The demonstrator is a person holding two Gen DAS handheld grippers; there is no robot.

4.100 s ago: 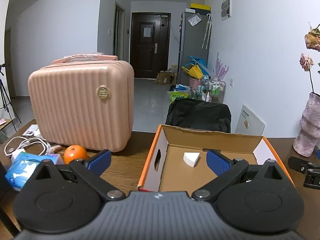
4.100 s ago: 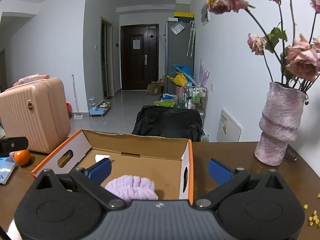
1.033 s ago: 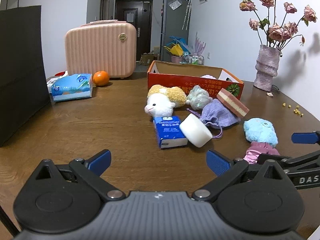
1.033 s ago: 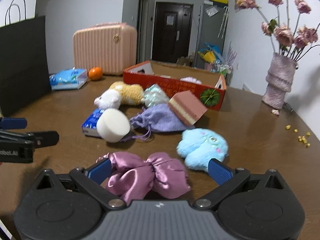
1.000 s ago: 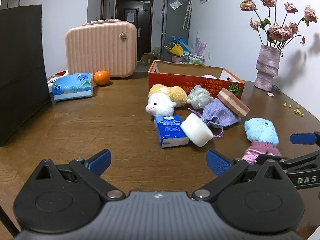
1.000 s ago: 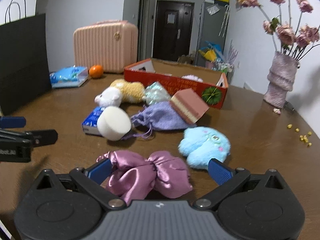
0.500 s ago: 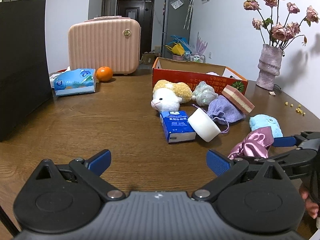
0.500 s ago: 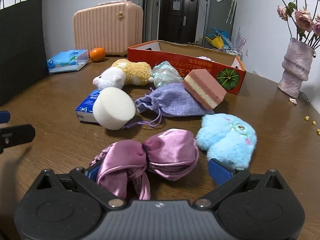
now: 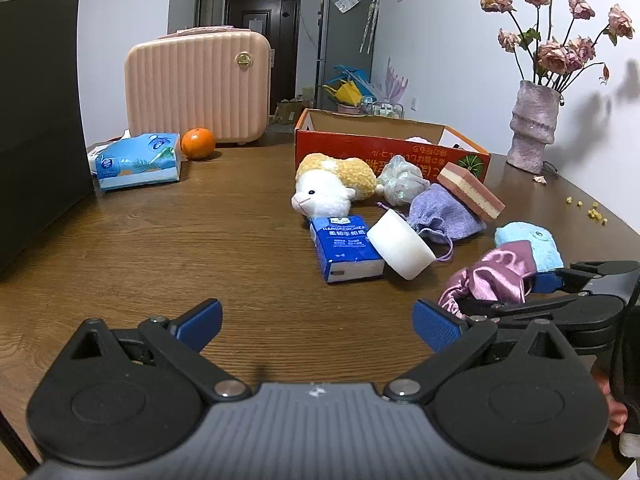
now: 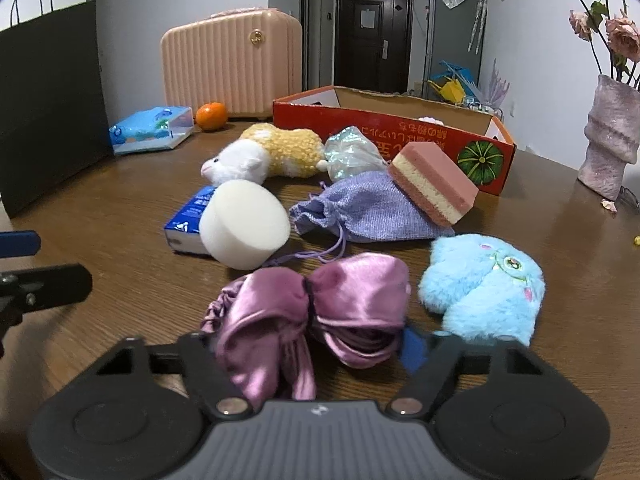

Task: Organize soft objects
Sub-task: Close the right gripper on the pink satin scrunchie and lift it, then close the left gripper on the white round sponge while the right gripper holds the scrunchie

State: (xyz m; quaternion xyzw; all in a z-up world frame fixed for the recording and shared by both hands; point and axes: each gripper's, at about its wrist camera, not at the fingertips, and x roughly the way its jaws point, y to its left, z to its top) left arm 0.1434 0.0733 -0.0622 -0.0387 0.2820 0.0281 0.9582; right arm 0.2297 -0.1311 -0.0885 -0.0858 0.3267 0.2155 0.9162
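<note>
My right gripper (image 10: 308, 344) is shut on a pink satin bow (image 10: 316, 304) lying on the brown table; the bow also shows in the left wrist view (image 9: 492, 276). Beside it lies a light blue plush (image 10: 486, 286). Further back are a white foam cylinder (image 10: 244, 228), a purple drawstring pouch (image 10: 368, 212), a pink and yellow sponge (image 10: 434, 182), a sheep plush (image 10: 264, 156) and a shiny mesh ball (image 10: 352, 152). The red cardboard box (image 10: 400, 128) stands behind them. My left gripper (image 9: 318, 322) is open and empty above bare table.
A blue tissue pack (image 9: 346, 248) lies by the foam cylinder. A pink suitcase (image 9: 198, 88), an orange (image 9: 198, 144) and a tissue packet (image 9: 138, 162) are at the back left. A black bag (image 9: 38, 120) stands left. A vase of dried roses (image 9: 532, 132) stands right.
My right gripper has moved forward onto the pink bow and its fingers have closed on it. My left gripper has stayed open over the table.
</note>
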